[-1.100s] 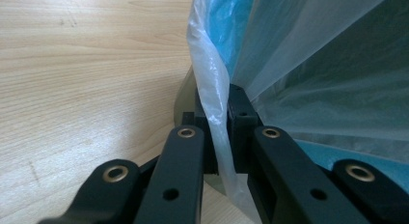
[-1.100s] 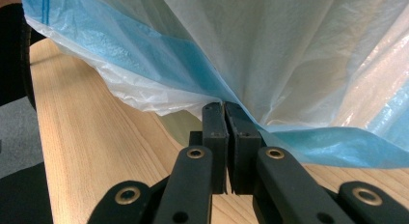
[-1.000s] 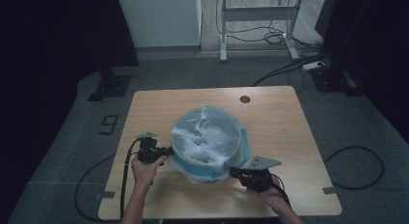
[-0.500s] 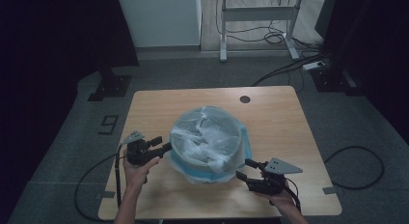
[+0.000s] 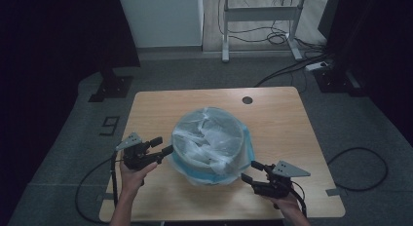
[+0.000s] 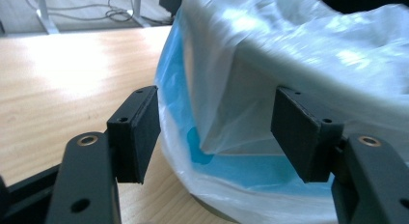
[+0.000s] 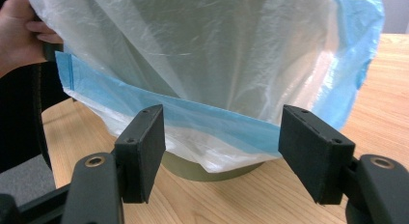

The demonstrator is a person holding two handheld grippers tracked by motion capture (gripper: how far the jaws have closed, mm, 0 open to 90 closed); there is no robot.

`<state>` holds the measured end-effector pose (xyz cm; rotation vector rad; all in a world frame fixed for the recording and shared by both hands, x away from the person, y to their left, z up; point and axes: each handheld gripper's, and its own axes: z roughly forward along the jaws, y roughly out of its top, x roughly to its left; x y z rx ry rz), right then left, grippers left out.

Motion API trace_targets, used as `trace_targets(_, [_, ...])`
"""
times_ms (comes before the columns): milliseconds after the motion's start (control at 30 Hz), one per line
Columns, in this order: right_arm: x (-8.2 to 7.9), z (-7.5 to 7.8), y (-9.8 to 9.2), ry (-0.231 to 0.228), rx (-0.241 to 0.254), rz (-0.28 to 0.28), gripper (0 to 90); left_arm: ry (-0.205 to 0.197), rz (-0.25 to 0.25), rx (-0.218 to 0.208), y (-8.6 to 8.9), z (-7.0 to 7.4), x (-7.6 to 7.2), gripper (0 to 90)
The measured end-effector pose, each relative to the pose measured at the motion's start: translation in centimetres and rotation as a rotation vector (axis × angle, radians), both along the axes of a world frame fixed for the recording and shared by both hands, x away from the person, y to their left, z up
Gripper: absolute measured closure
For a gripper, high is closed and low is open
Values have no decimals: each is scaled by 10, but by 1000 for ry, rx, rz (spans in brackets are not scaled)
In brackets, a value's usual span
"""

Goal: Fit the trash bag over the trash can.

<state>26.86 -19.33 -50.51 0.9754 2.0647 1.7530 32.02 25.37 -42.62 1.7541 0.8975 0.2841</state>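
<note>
Two tongs: one in each of the person's hands, at either side of the bin on the counter point(image 5: 160, 104)
Bin point(image 5: 207, 138): round grey tub a little toward the near edge from the counter's middle, upright, mouth facing up
Liner bag point(image 5: 214, 155): clear plastic with a blue band, draped over the bin's rim and hanging down its outer wall, crumpled inside the mouth
Blue band: runs round the lower wall; in the right gripper view point(image 7: 217, 120) it slants across just above the bin's base
Left tongs point(image 5: 159, 146): at about 9 o'clock of the bin, pointing toward it, tips just beside the bag
Left tongs, state: spread, having just been opening; in the left gripper view point(image 6: 217, 134) the bag's hanging edge lies between the pads, but they do not press on it
Right tongs point(image 5: 250, 171): at about 4 o'clock of the bin, near the counter's front edge, tips just short of the bag's lower fold
Right tongs, state: spread wide, having just been opening; in the right gripper view point(image 7: 222, 151) the bag hangs beyond the pads, unpinched
Left hand point(image 5: 136, 170): wrapped round the left tongs' body from below
Cables: one trails from each gripper off the counter's near edge
Counter: light wood, a small dark round hole point(image 5: 247, 100) near its far edge at about 1 o'clock of the bin
</note>
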Motion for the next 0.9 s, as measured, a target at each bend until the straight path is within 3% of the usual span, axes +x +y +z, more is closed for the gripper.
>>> trace_targets(333, [0, 1, -7, 5, 2, -1, 323, -65, -106, 45, -7, 31, -8, 343])
trace_targets(900, [0, -3, -13, 27, 14, -23, 328, -77, -307, 138, -53, 63, 17, 353])
